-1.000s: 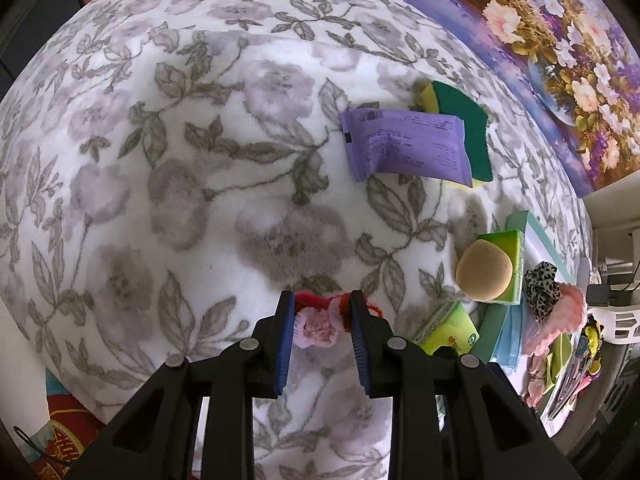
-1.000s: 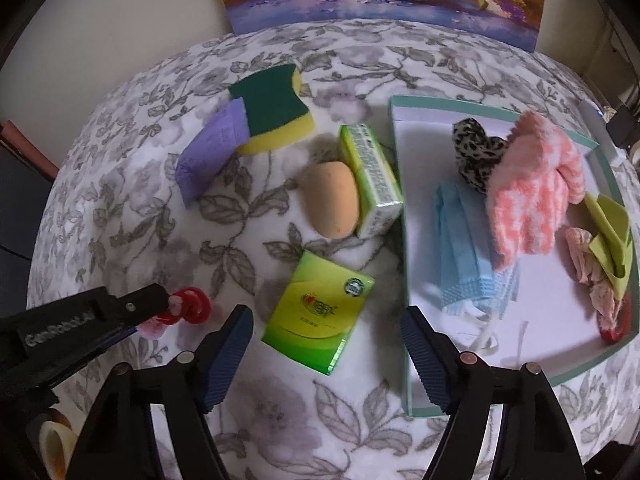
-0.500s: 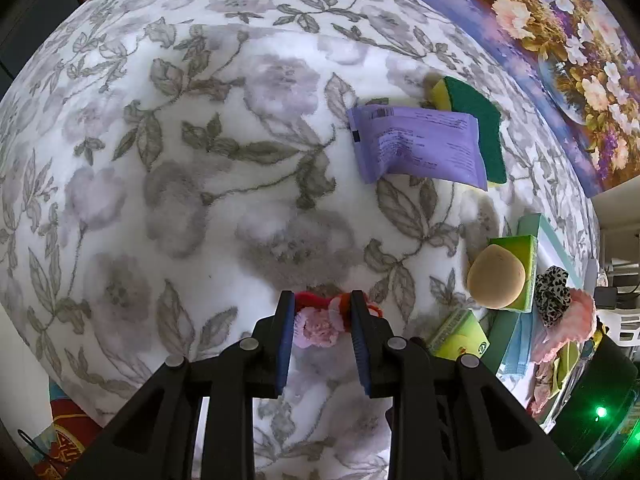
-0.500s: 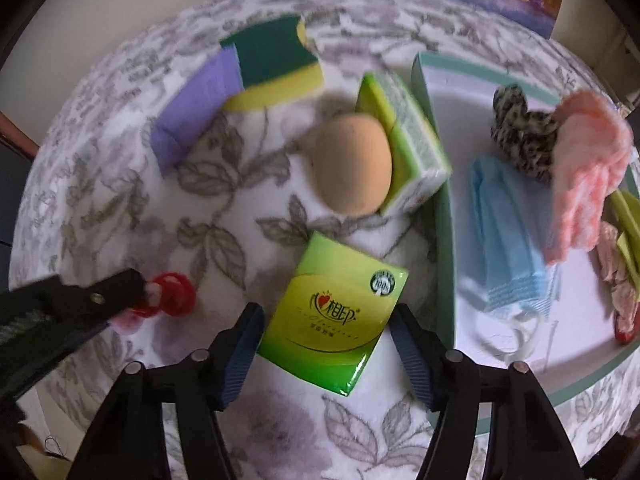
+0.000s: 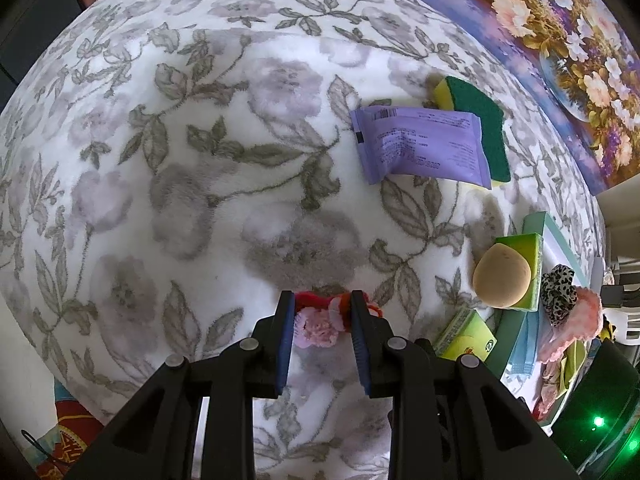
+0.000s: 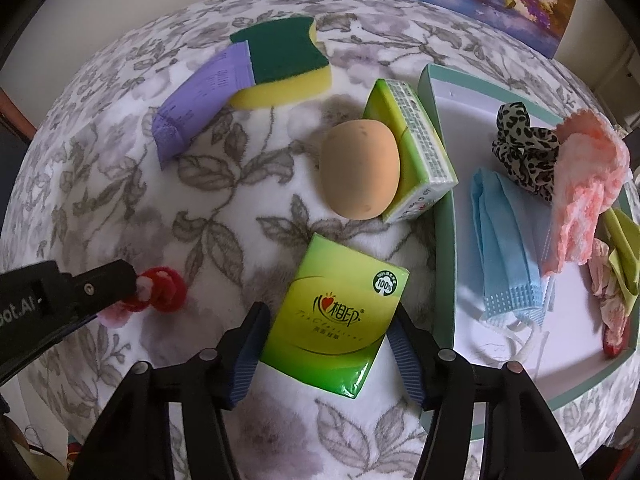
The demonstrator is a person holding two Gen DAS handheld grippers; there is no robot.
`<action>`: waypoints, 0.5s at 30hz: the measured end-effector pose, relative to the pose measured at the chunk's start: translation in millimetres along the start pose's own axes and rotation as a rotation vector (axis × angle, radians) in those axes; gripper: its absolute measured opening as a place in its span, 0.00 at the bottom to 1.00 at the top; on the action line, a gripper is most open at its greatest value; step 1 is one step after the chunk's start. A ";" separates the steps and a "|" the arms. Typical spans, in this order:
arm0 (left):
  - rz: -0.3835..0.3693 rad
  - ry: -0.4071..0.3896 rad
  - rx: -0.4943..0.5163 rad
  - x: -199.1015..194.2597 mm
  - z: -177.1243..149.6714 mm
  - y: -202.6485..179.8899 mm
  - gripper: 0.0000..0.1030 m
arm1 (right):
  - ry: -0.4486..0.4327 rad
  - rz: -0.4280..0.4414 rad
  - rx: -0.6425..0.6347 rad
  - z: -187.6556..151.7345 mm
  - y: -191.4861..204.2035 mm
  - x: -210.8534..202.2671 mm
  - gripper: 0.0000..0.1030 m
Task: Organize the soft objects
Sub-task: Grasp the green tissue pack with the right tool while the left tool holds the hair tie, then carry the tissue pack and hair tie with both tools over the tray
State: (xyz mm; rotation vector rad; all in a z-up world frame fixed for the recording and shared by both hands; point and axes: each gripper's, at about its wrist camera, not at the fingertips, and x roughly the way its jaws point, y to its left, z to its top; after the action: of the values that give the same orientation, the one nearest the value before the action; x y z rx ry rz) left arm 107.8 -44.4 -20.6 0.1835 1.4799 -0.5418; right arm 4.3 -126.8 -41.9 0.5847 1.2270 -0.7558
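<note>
Left gripper (image 5: 322, 322) clamps a fuzzy red-pink yarn flower (image 5: 320, 320); right gripper (image 6: 325, 344) — jaws just closing — straddles a glossy green rectangular tissue pack (image 6: 336, 316), contact unclear.

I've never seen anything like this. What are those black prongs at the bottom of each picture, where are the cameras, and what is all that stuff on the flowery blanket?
The prongs are two-finger grippers that a person holds, one per hand, each with a camera looking along its fingers. The left gripper is closed on a pink and red hair tie. The right gripper has just been closing around a green tissue pack; whether its pads touch yet is unclear. On the blanket lie a sponge, a purple packet, a beige egg-shaped puff and another tissue pack. The tray holds a blue mask, scrunchie and pink cloth.
</note>
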 end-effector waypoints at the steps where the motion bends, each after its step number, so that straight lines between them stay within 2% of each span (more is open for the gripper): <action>1: 0.001 -0.001 0.000 -0.7 -0.7 0.5 0.27 | 0.000 0.003 0.001 -1.0 -0.8 0.1 0.60; 7: 0.012 -0.002 0.003 0.2 -1.3 2.7 0.27 | -0.001 0.015 -0.008 -3.1 -9.1 -4.0 0.59; 11: 0.014 -0.010 0.000 -1.4 -1.3 3.6 0.27 | -0.002 0.053 0.011 -2.0 -17.5 -13.6 0.57; 15: 0.008 -0.036 -0.005 -10.4 -1.8 5.7 0.27 | -0.044 0.074 0.020 -0.5 -27.2 -34.9 0.56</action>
State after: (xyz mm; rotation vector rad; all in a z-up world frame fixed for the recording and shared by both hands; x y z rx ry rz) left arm 108.8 -36.2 -11.9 0.1753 1.4447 -0.5324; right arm -22.6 -136.8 -8.3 0.6231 1.1524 -0.7160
